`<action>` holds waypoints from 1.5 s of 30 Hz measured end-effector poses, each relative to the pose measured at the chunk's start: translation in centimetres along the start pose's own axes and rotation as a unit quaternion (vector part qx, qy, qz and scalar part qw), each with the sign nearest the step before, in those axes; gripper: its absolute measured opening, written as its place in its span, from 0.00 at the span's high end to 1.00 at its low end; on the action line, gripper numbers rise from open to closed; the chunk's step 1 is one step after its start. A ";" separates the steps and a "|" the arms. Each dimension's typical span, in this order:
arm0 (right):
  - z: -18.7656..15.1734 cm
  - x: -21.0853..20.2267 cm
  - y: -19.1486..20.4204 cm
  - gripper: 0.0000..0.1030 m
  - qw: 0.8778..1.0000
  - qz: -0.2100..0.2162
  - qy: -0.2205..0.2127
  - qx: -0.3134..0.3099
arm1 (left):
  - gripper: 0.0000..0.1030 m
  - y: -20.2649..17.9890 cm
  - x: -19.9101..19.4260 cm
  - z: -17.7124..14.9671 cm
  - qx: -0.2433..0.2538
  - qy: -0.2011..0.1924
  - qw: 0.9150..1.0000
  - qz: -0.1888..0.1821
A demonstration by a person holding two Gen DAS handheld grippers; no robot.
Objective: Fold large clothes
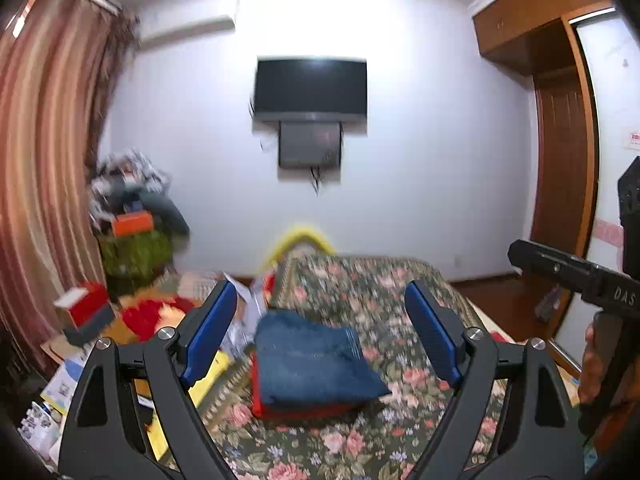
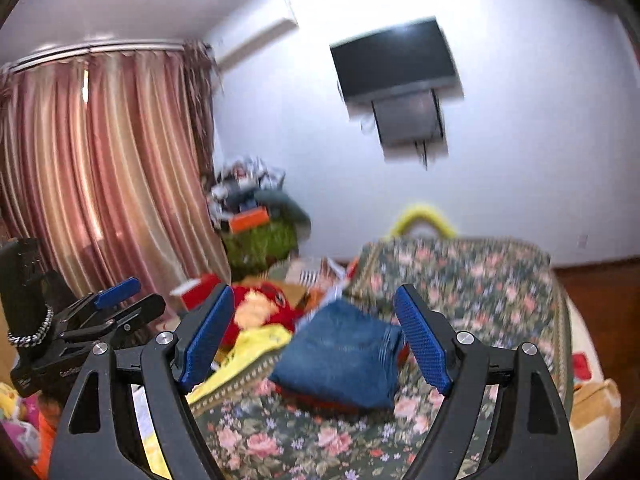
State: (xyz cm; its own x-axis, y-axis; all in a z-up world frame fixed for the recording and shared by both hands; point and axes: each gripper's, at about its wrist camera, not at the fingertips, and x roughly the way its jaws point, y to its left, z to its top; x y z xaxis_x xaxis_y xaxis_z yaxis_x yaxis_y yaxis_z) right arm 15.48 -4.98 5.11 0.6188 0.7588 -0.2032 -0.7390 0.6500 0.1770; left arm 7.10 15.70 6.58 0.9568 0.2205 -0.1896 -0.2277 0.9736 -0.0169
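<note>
A folded blue denim garment (image 1: 316,360) lies on top of a folded red garment (image 1: 304,410) on the floral bed cover (image 1: 360,448). The stack also shows in the right wrist view: denim (image 2: 344,360), red edge (image 2: 320,398). My left gripper (image 1: 320,332) is open and empty, held above and short of the stack. My right gripper (image 2: 316,336) is open and empty, also raised over the stack. The right gripper's body shows at the right edge of the left wrist view (image 1: 580,280); the left gripper shows at the left of the right wrist view (image 2: 92,320).
A red plush toy (image 2: 260,308), yellow cloth (image 2: 248,356), boxes (image 1: 86,308) and clutter lie left of the bed. Striped curtains (image 2: 100,168) hang left. A TV (image 1: 310,88) is on the far wall. A wooden wardrobe (image 1: 560,160) stands right.
</note>
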 end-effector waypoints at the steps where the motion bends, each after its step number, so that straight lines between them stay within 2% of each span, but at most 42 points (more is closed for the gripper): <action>1: -0.1 -0.4 0.3 0.22 1.000 -0.002 -0.008 -0.002 | 0.17 -0.4 -0.9 -0.1 0.002 -0.013 1.000 0.006; 4: -0.9 -1.8 1.7 0.22 0.999 -0.014 -0.029 -0.012 | 0.17 -1.3 -2.8 -0.7 0.004 -0.035 0.999 0.018; 7: -1.6 -2.0 2.2 0.22 0.999 -0.027 -0.036 -0.021 | 0.16 -1.7 -3.6 -1.4 -0.002 -0.039 0.999 0.027; 9: -1.9 -1.7 2.5 0.21 0.999 -0.032 -0.033 -0.028 | 0.11 -1.6 -3.8 -1.8 -0.008 -0.038 0.999 0.030; 10: -1.9 -1.5 2.6 0.18 0.998 -0.036 -0.030 -0.030 | 0.05 -1.8 -3.8 -2.1 -0.009 -0.039 0.999 0.035; 12: -2.0 -1.2 2.4 0.14 0.998 -0.044 -0.027 -0.028 | 0.01 -1.9 -3.7 -2.5 -0.007 -0.040 0.998 0.050; 14: -2.0 -1.1 2.2 0.00 0.998 -0.053 -0.028 -0.023 | 0.01 -2.0 -3.7 -2.9 0.000 -0.034 0.998 0.058; 19: -2.0 -1.1 1.8 0.00 0.997 -0.064 -0.024 -0.019 | 0.01 -1.4 -3.3 -3.5 -0.014 -0.016 0.998 0.053; 45: -3.2 -1.8 2.1 0.00 0.996 -0.084 -0.001 -0.024 | 0.00 -0.6 -2.4 -4.5 -0.048 0.005 0.998 0.047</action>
State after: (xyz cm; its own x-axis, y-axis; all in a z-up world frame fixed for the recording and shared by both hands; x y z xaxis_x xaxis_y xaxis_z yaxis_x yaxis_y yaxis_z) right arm 11.98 -5.12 2.78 0.7346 0.6403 -0.2244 -0.6376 0.7646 0.0942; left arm 4.09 14.33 2.63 0.9291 0.3088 -0.2036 -0.3323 0.9386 -0.0927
